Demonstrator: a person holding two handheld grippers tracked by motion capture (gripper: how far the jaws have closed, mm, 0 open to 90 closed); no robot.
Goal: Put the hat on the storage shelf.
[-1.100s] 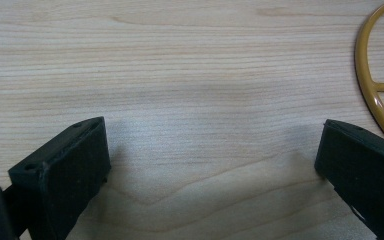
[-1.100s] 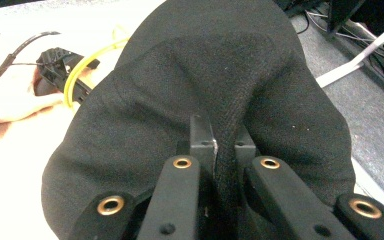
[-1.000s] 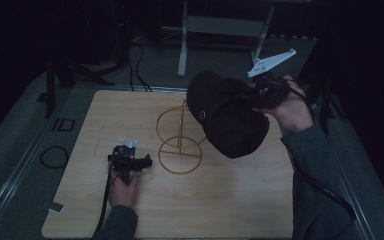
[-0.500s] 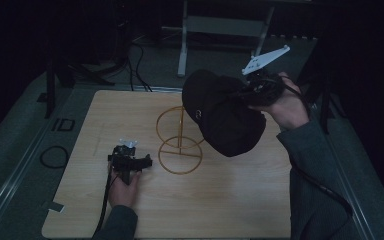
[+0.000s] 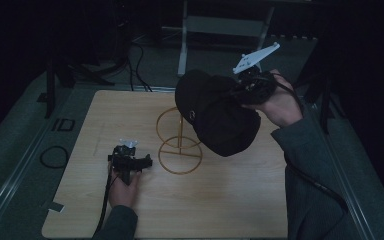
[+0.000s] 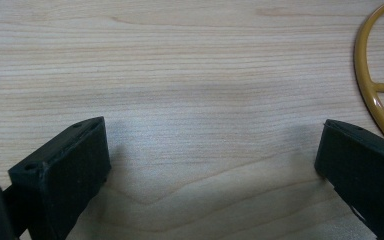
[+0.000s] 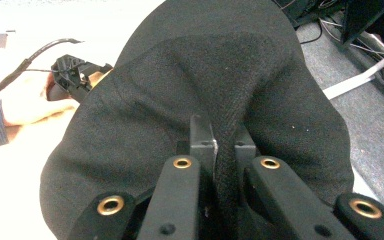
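While the right gripper (image 5: 240, 92) pinches a fold of the black cap (image 5: 215, 112) between its clenched jaws, the cap hangs in the air just above and right of the gold wire stand (image 5: 179, 142). Left of that stand, the left gripper (image 5: 128, 159) rests low on the wooden bench (image 5: 220, 200), jaws spread wide, grasping nothing.

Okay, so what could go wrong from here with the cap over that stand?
The right gripper pinches only a narrow fold of the black fabric cap, so it might slip free. The thin gold wire stand looks light; the left gripper rests open beside it, not bracing it, so the cap could tip it.
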